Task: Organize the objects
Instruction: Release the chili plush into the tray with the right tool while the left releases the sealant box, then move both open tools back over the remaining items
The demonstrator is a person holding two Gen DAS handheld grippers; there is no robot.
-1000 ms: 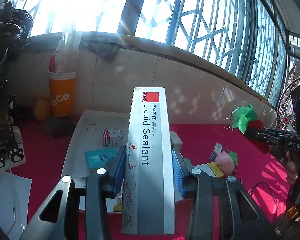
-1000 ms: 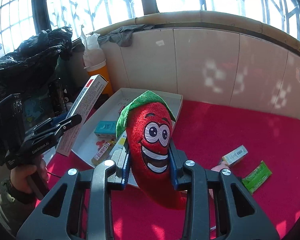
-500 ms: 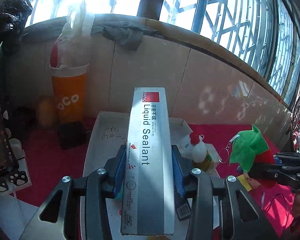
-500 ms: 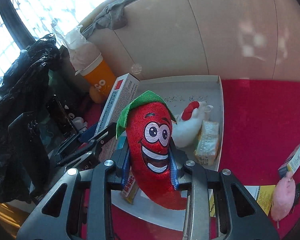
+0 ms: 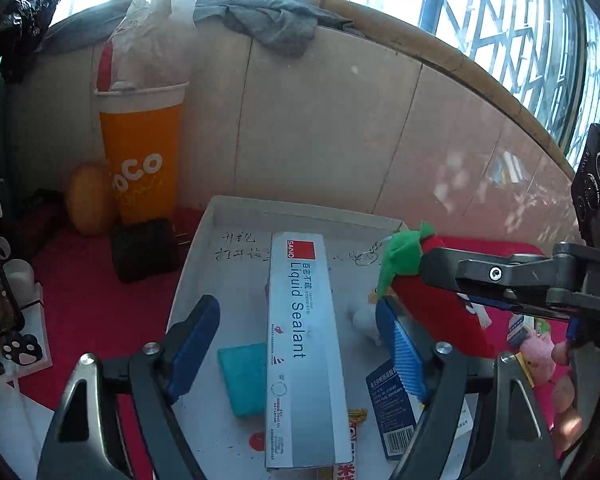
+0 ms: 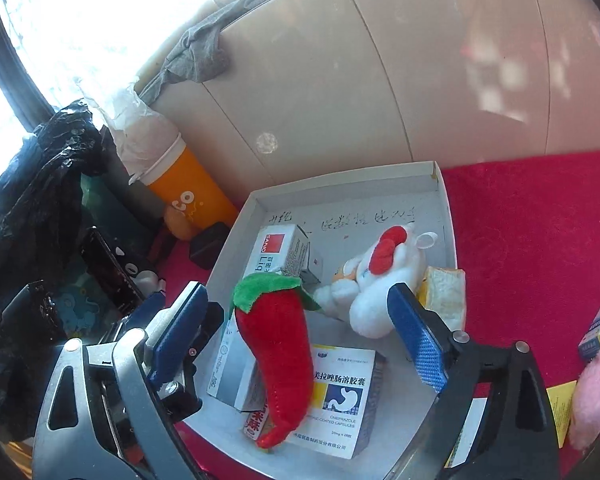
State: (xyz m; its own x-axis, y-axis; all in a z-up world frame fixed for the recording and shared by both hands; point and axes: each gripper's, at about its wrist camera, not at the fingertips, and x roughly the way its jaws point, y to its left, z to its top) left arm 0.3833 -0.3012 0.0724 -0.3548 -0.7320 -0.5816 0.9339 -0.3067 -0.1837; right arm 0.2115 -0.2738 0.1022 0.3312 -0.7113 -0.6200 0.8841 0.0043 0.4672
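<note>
Both tools have been opened since the earlier frames, and their loads are now released into the white tray (image 6: 446, 200). With jaws spread wide and nothing held, the left tool (image 5: 296, 344) is seen over the Liquid Sealant box (image 5: 304, 344), which lies flat in the tray, its long axis running near to far between the pads. The right tool (image 6: 300, 336), likewise wide and empty, straddles the red chilli plush (image 6: 278, 344), which rests on the medicine boxes (image 6: 342, 392), stem end far. Loose items remain on the red table (image 6: 540, 240) to the right, nearer the right tool; a pink plush (image 6: 594, 396) is judged the likely next pick.
</note>
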